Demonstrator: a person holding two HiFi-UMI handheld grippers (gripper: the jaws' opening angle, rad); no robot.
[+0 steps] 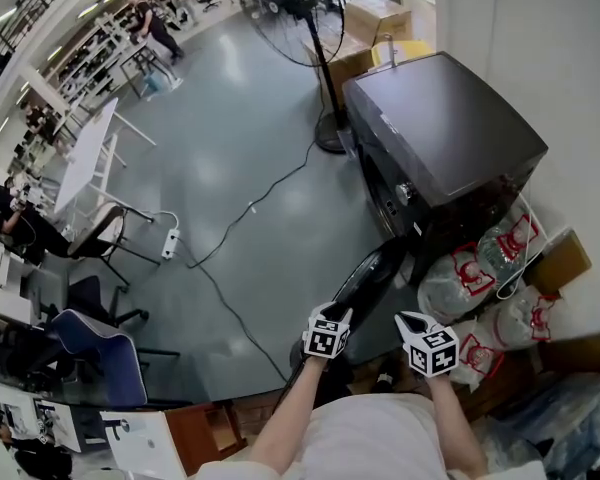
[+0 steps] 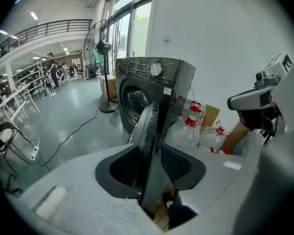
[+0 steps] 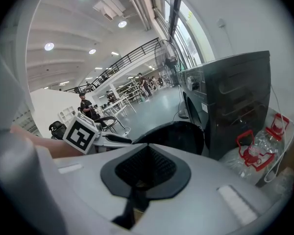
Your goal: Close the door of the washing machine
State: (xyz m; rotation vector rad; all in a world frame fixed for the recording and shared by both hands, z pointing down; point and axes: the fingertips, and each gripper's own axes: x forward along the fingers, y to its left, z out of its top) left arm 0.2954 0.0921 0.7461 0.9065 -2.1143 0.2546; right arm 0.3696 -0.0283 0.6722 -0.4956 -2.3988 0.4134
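Since the door [image 2: 148, 126] stands wide open from the washer [image 1: 450, 128], edge-on toward us, we have our left gripper [image 2: 153, 173] clenched on its rim, the edge running between the two pads, so a push could swing it home. Our right gripper [image 3: 137, 185] hangs just beside, jaws pressed together on nothing, spare for now. We judge the closing not yet begun, as the drum [image 2: 137, 99] is fully exposed

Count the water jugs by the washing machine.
4 jugs beside the washing machine: one at its front corner, one by the wall, two nearer the camera. More may be hidden.
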